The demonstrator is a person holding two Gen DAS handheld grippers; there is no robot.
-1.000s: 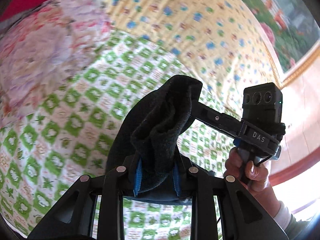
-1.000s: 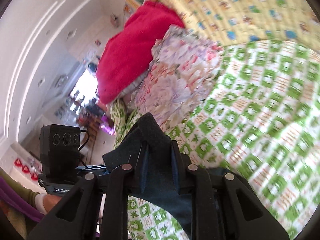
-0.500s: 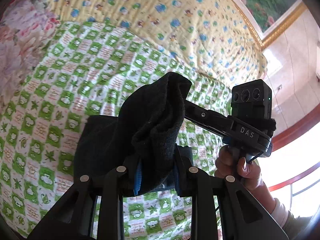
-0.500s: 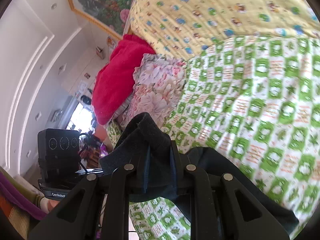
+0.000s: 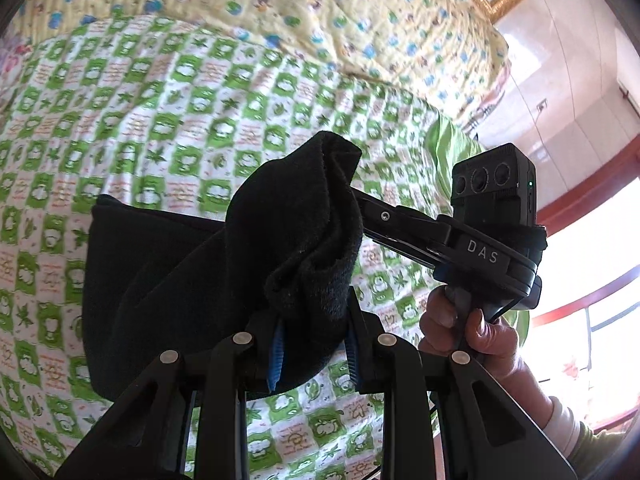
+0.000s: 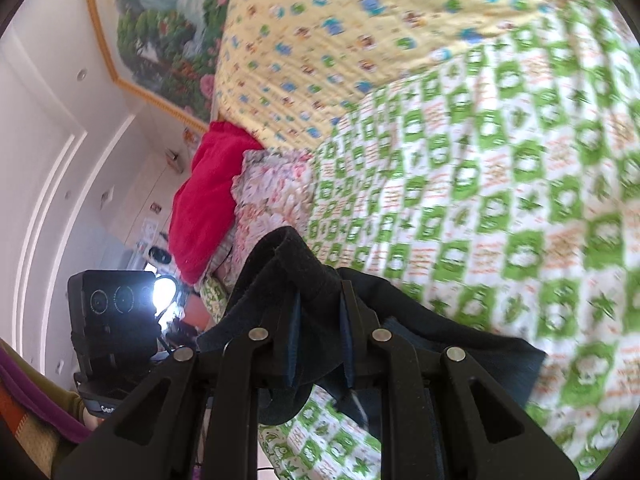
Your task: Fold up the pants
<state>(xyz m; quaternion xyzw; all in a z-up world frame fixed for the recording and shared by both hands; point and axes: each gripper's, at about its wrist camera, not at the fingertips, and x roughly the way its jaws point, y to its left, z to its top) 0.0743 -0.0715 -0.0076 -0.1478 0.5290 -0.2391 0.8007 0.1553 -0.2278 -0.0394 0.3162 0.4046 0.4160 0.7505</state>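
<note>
Left hand-held gripper (image 5: pixel 312 346) clamps a bunched edge of the dark pants (image 5: pixel 168 280), which drape ahead onto the green checked bed (image 5: pixel 160 120). Right hand-held gripper (image 6: pixel 318 344) pinches another edge of the pants (image 6: pixel 460 344) just in front. Soft, floppy, light cloth; hold hems or corners.

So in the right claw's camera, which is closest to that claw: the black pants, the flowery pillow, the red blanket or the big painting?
1. Black fabric pants, pinched in the right claw.
2. Pink flowery pillow, just beyond, to the left.
3. Red fuzzy blanket, behind the pillow, further left.
4. Gold-framed garden painting, on the wall, top left.
</note>
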